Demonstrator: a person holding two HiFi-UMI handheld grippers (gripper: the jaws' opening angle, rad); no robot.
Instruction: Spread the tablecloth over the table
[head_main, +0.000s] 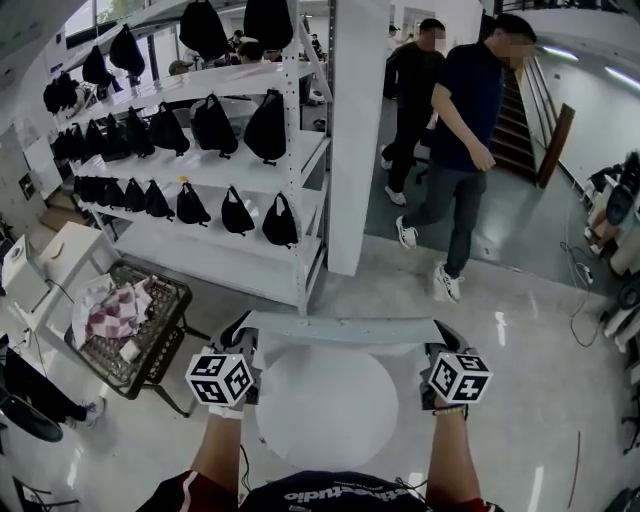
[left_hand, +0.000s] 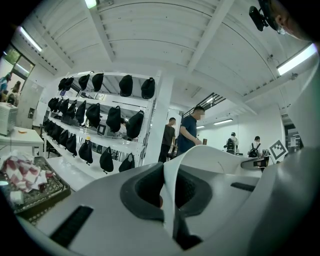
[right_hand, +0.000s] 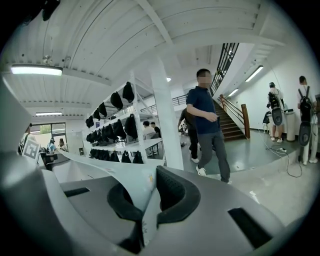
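A pale grey tablecloth (head_main: 340, 328) hangs as a taut band between my two grippers, just beyond the far rim of the round white table (head_main: 325, 410). My left gripper (head_main: 240, 328) is shut on the cloth's left end and my right gripper (head_main: 447, 332) on its right end. In the left gripper view the white cloth (left_hand: 210, 160) curls up out of the shut left gripper (left_hand: 167, 195). The right gripper view shows the cloth (right_hand: 100, 167) pinched in the right gripper (right_hand: 146, 200) and running off to the left. Both grippers are held about level, wide apart.
A white shelf rack (head_main: 215, 165) with several black bags and a white pillar (head_main: 355, 140) stand ahead. A wire basket (head_main: 150, 335) with checked cloths sits at the left. Two people (head_main: 460, 130) walk on the floor ahead right, near the stairs (head_main: 520, 120).
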